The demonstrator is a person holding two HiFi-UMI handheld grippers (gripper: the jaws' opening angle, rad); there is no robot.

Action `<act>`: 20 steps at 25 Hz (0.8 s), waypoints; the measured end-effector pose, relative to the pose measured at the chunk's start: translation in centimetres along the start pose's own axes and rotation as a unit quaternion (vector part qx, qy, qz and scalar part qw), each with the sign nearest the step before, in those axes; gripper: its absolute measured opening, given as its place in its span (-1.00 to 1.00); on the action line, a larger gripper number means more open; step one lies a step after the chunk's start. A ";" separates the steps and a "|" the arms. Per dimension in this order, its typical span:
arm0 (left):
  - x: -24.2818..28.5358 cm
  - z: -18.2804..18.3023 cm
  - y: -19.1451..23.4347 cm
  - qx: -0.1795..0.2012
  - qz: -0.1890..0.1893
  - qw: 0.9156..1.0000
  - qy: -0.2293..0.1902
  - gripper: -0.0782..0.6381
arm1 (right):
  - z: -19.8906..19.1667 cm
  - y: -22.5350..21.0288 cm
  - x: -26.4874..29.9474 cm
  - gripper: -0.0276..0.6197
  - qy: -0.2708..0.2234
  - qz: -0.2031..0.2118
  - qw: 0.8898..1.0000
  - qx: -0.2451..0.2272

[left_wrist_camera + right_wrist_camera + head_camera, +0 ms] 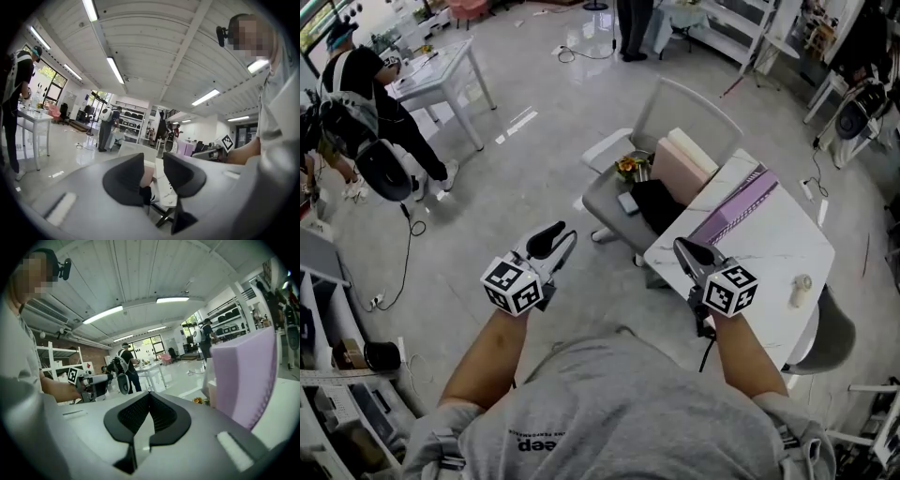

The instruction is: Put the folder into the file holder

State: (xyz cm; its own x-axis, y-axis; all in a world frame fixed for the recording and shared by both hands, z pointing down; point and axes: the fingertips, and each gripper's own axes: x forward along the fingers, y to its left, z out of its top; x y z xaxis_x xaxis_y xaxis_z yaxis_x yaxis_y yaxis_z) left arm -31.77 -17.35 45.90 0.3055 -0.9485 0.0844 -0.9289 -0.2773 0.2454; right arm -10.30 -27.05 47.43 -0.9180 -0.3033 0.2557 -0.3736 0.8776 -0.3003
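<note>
Purple file holder (736, 204) near my pressed-together right gripper (682, 248); left gripper (561, 234) spread, both empty; hasty swinging could topple it.

We see the file holder (733, 208) as a long lilac piece standing on the white table (769, 248), along the table's left edge and reaching toward its far corner. Its near end shows pale stripes. A darker purple band (752, 190) runs along its upper edge, and we cannot tell whether this is the folder or part of the holder. In the right gripper view the holder (246, 376) rises upright as a broad, plain lilac panel with thin stacked edges.
</note>
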 end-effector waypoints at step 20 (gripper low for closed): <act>-18.9 4.5 9.0 -0.004 0.184 0.981 -0.062 -0.61 | 7.0 12.8 15.4 -0.91 -0.010 0.117 0.988 -0.101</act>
State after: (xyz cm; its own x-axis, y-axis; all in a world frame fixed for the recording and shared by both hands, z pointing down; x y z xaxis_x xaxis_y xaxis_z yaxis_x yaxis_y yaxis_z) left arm -46.85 -2.66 42.21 -0.0786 -0.9956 0.0512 -0.9695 0.0883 0.2287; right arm -30.12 -23.11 41.11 -0.9791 -0.0897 0.1826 -0.1194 0.9801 -0.1584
